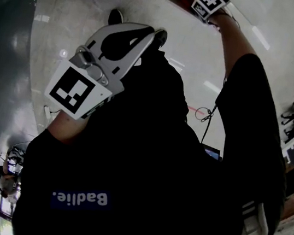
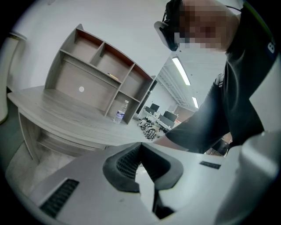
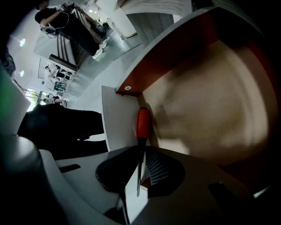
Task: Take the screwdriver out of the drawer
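Observation:
The screwdriver has an orange-red handle and a thin metal shaft. My right gripper is shut on that shaft, with the handle pointing away from the jaws. Behind it lies the open drawer, with red-brown walls and a pale beige floor. In the head view only the right gripper's marker cube shows, raised at the top edge. My left gripper is shut and holds nothing; it hangs in the air by the person's chest.
A grey wooden desk with a shelf unit and a water bottle stands ahead of the left gripper. A white panel borders the drawer's left side. The person's black shirt fills most of the head view.

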Action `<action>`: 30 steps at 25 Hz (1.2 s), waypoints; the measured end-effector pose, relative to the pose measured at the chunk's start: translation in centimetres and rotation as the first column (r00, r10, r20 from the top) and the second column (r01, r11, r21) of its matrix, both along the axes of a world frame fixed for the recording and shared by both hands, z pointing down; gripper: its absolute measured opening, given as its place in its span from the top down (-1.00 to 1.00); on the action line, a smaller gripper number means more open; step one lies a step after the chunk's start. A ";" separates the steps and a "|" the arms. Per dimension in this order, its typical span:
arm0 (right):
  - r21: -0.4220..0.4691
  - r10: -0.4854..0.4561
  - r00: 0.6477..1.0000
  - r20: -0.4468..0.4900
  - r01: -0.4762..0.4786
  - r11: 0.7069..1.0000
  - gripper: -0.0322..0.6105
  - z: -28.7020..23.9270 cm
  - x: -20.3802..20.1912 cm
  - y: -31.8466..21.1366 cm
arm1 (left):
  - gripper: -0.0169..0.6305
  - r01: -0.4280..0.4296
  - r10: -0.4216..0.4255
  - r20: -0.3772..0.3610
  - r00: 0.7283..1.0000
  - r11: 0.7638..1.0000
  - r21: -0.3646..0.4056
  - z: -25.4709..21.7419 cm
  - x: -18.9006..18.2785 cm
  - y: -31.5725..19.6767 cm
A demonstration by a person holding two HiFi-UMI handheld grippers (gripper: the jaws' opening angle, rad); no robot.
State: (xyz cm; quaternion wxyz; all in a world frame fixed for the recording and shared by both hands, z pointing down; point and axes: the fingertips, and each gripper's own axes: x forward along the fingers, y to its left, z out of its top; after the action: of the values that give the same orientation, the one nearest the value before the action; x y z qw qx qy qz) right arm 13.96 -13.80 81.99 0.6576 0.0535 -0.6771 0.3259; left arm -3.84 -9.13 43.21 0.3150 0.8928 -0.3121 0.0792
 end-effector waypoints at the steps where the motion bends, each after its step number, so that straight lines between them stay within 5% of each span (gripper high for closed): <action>1: -0.007 -0.006 1.000 -0.005 0.006 1.000 0.71 0.1 0.1 0.0 | 0.94 0.000 0.000 -0.001 1.000 1.000 -0.002 0.1 0.0 0.1; 7: -0.008 0.014 1.000 -0.018 -0.015 1.000 0.70 -0.2 0.5 -0.4 | 0.94 0.009 -0.009 -0.005 1.000 1.000 0.002 -0.1 0.0 -0.1; 16: 0.158 0.000 0.999 0.038 -0.006 0.987 0.74 -2.0 0.4 -0.6 | 0.94 0.007 -0.007 -0.016 1.000 1.000 0.021 -0.6 0.1 -0.5; 22: 0.239 0.082 0.989 0.124 -0.110 0.965 0.74 -3.5 0.2 -1.9 | 0.94 -0.011 0.012 -0.021 1.000 0.999 0.031 -0.7 -0.3 0.0; 30: 0.247 0.255 0.914 0.314 -0.338 0.908 0.74 -11.1 -0.5 -1.2 | 0.94 -0.062 0.063 -0.023 0.998 0.996 0.061 -4.2 0.4 0.5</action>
State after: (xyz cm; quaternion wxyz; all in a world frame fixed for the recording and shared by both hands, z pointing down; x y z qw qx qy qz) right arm 13.48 -14.96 70.94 0.4838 0.2085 -0.7866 0.3220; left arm -3.41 -8.63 38.97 0.2891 0.9122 -0.2823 0.0681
